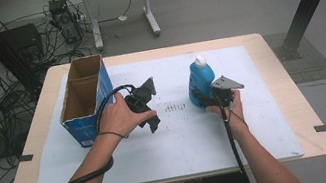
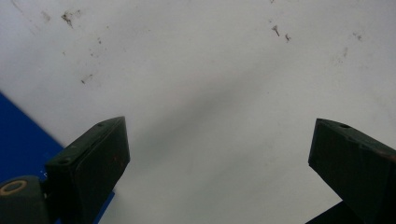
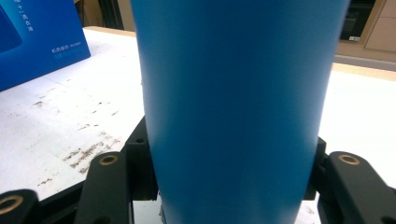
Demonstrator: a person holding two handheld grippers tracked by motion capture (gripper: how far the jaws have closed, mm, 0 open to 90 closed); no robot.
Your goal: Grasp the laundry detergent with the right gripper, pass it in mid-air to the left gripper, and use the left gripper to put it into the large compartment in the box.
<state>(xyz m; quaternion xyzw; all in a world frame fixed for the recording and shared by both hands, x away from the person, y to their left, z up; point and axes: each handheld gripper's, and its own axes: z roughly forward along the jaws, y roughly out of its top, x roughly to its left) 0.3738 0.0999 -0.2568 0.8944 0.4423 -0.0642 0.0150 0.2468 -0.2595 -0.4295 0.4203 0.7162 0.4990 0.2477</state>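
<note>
Gripping the bottle (image 1: 199, 85) low on its body, the right gripper (image 1: 209, 97) is working near the middle of the white mat (image 1: 267, 119), right of centre; in the right gripper view the jaws are pressing against both flanks of the blue body (image 3: 238, 112), clenched on it, with the bottle standing upright and its base apparently on or just above the mat, which of the two cannot be told. The left gripper (image 1: 151, 116) is hovering just above the mat, left of centre, its jaws spread wide and grasping nothing; the left gripper view is showing bare scuffed mat between them and a blue corner of the box (image 2: 21, 135) at the edge. Farther back and to the left, the box (image 1: 85, 100) is standing open-topped on the mat, its cardboard interior showing no contents, well apart from the bottle. Judgement: the step in hand is the pick-up of the bottle, with the grasp secured and the transfer not yet done. The next move is probably calling for a lift clear of the mat, a carry leftward over the box rim, and a lowering into the opening; the left gripper may be needed to steady the box.
</note>
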